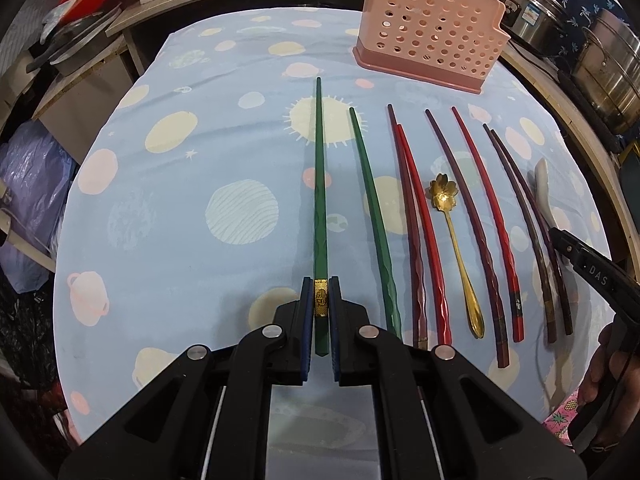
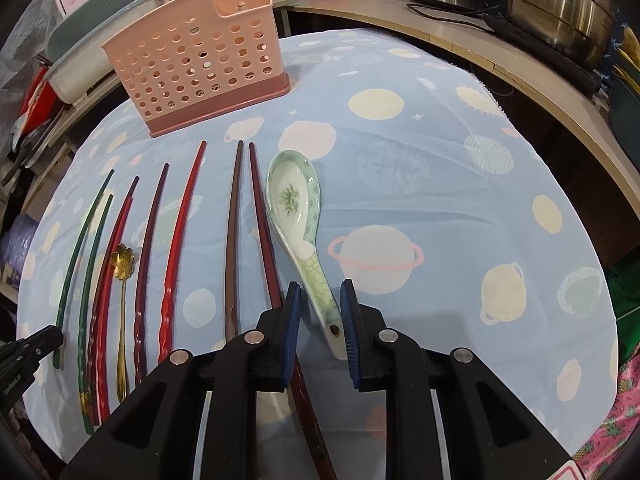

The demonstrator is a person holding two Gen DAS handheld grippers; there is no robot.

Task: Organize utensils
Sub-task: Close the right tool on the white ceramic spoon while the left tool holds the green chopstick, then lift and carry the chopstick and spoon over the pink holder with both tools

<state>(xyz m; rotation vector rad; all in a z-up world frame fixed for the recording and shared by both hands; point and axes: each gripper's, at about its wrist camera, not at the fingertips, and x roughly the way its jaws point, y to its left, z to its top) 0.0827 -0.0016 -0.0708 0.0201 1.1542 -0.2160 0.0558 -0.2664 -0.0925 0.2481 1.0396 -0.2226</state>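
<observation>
Pickup is the step in hand, on both sides at once. Your left gripper [image 1: 320,300] is pinched nearly closed on the gold band of a green chopstick [image 1: 319,184], close to its thick end; the stick runs straight away from you over the blue tablecloth [image 1: 180,200], and whether it is lifted clear of the cloth cannot be told. Your right gripper [image 2: 320,312] stands narrowly apart around the handle of the white-and-green soup spoon [image 2: 298,216]. The handle crosses the gap at a slant and meets the right pad low down, but the left pad shows a sliver of daylight, so I judge that grip not yet firm.

The second green chopstick [image 1: 374,216], the red and dark chopsticks [image 1: 424,232] and the gold spoon [image 1: 456,248] lie in a row between your two tools. The pink basket [image 1: 430,28] stands empty at the far side of the table, well apart from them.

Next, square the right pads on the spoon handle before lifting, since the glazed surface looks likely to slip. Then raise both pieces, carry them over the basket's rim, tip them upright and lower them in.
</observation>
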